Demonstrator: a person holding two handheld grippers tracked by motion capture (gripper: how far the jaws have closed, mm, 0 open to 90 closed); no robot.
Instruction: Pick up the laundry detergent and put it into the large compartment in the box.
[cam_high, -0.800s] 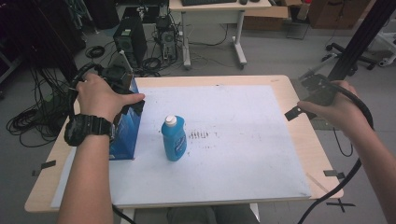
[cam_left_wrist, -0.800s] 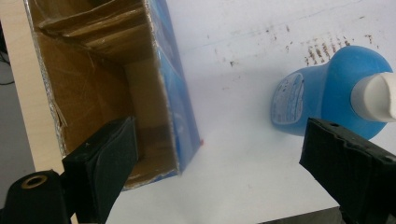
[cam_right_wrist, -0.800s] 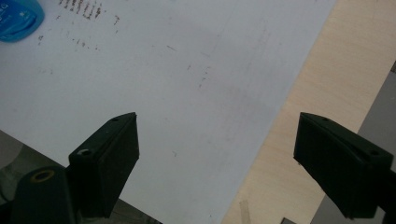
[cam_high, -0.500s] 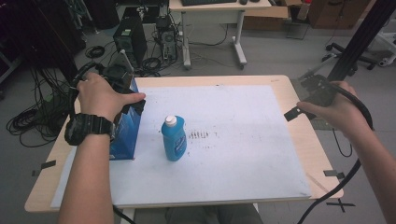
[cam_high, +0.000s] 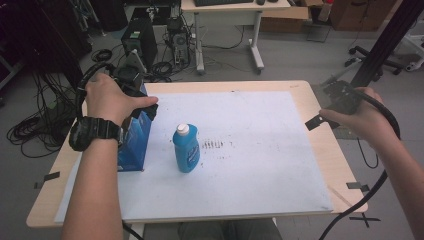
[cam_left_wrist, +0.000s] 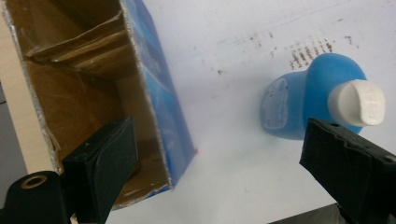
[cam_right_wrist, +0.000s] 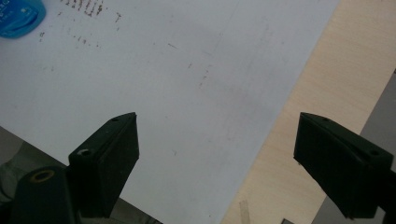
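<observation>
A blue box (cam_high: 135, 142) with an open top stands upright at the left of the white sheet (cam_high: 250, 165); its brown cardboard inside (cam_left_wrist: 88, 102) is empty. A blue bottle (cam_high: 186, 150) with a white cap (cam_left_wrist: 363, 102) stands upright just to its right. My left gripper (cam_left_wrist: 224, 172) hovers open above both, one jaw over the box's opening and the other beside the bottle's cap, touching neither. My right gripper (cam_high: 320, 102) stands open over the table's right edge, with nothing between its fingers (cam_right_wrist: 109, 154).
The wooden table (cam_high: 330, 150) shows around the sheet, with tape marks near its corners. A dark smudge (cam_high: 215, 145) marks the sheet right of the bottle. Cables, a computer tower (cam_high: 140, 37) and a desk stand on the floor behind.
</observation>
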